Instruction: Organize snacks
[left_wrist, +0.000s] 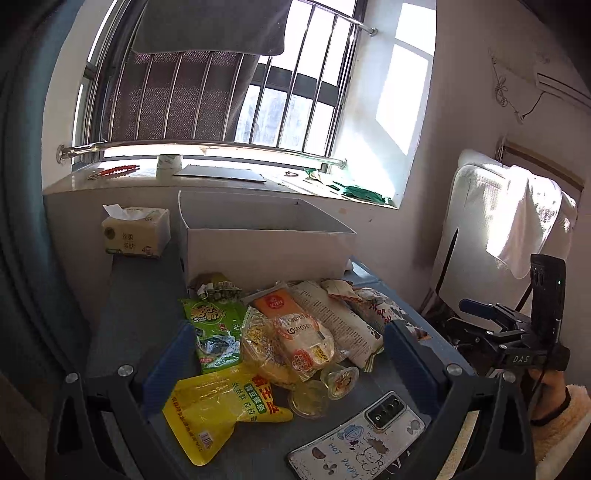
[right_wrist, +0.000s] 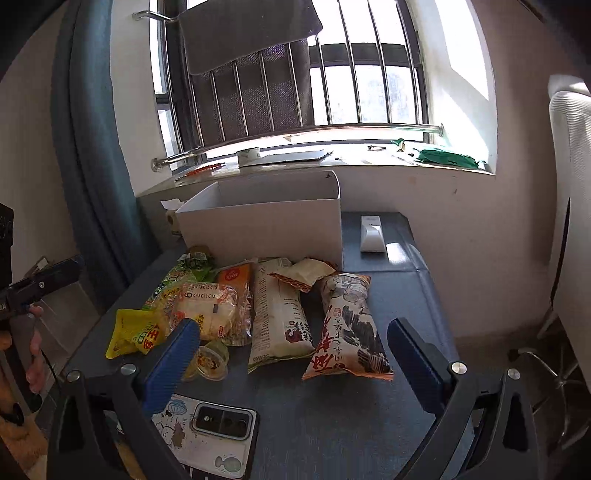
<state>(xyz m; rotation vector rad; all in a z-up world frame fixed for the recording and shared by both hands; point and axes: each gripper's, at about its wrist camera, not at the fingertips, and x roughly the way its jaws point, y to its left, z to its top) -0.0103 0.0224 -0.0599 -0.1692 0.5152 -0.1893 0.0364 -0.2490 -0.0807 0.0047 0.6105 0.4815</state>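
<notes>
Several snack packs lie in a heap on the grey table: a yellow pouch, a green seaweed pack, a clear bread pack, a long white bag and an orange-edged chip bag. A white open box stands behind them, also in the right wrist view. My left gripper is open and empty above the near side of the heap. My right gripper is open and empty, its fingers either side of the long white bag and the chip bag.
A phone in a cartoon case lies at the table's near edge. A tissue pack sits left of the box, a white remote to its right. Two jelly cups lie by the heap. A white chair stands right.
</notes>
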